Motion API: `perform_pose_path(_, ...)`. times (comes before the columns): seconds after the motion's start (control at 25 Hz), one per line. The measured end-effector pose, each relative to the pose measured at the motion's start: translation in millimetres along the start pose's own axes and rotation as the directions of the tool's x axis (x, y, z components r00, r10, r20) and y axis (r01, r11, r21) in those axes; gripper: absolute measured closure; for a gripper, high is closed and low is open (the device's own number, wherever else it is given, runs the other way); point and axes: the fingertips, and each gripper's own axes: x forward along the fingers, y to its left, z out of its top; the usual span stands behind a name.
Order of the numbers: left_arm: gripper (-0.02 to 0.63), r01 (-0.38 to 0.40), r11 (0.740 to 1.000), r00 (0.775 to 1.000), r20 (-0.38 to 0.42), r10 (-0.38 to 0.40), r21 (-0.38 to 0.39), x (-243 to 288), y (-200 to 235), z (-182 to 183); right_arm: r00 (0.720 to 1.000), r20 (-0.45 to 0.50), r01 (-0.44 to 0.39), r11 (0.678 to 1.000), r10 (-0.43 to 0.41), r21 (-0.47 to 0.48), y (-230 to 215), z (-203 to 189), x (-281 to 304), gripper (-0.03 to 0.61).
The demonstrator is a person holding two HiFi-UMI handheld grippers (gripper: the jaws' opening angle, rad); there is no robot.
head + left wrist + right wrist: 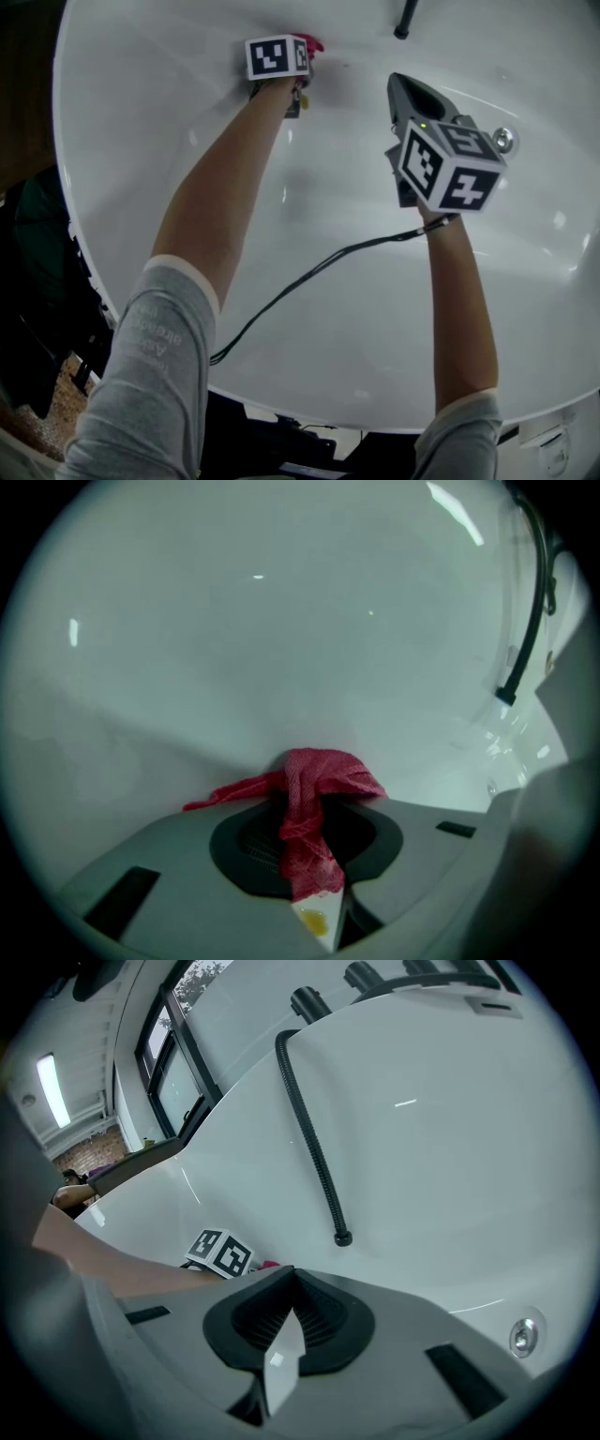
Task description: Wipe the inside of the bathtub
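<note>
The white bathtub (309,300) fills the head view. My left gripper (298,58) reaches to the tub's far inner wall and is shut on a red cloth (309,43). In the left gripper view the red cloth (314,808) hangs bunched between the jaws and presses against the white bathtub wall (262,649). My right gripper (405,89) hovers above the tub's middle, shut with nothing in it. In the right gripper view my right gripper (289,1283) points at the tub's wall (450,1147), and the left gripper's marker cube (221,1253) shows at lower left.
A black shower hose (314,1147) hangs down the tub's wall, its end (405,21) at the head view's top. A chrome overflow fitting (505,141) sits beside the right gripper. A black cable (309,281) trails across the tub to its near rim.
</note>
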Motion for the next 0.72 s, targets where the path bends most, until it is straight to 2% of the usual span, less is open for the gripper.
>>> perform_pose_path(0.2,0.534,0.007,0.999,0.999,-0.039,-0.006,0.05,17.4,-17.5,-11.2,1.0,-0.005,0.014,1.0,-0.014,0.007,-20.3,-6.6,-9.4,0.569)
perform_pose_path(0.36,0.534,0.055,0.996,0.995,-0.085,-0.049,0.069,28.6,-41.3,-22.6,0.999,-0.007,0.043,0.999,-0.043,0.014,-38.2,-8.1,-18.2,0.569)
perform_pose_path(0.52,0.534,0.056,0.995,0.996,-0.079,-0.049,0.087,32.2,-61.8,-25.3,0.998,-0.004,0.065,0.998,-0.065,0.006,-49.5,-5.5,-26.4,0.569)
perform_pose_path(0.64,0.534,0.163,0.981,0.986,-0.049,-0.158,0.109,37.7,-104.9,-19.8,0.997,-0.004,0.081,0.997,-0.081,0.014,-56.4,-7.8,-32.2,0.569)
perform_pose_path(0.68,0.534,0.174,0.977,0.984,-0.04,-0.171,0.119,38.8,-114.9,-18.4,0.996,-0.007,0.086,0.996,-0.085,0.016,-56.8,-9.1,-33.3,0.569)
perform_pose_path(0.72,0.534,0.144,0.98,0.989,-0.052,-0.138,0.137,38.3,-115.6,-21.1,0.996,-0.009,0.086,0.996,-0.086,0.016,-56.2,-10.8,-34.0,0.569)
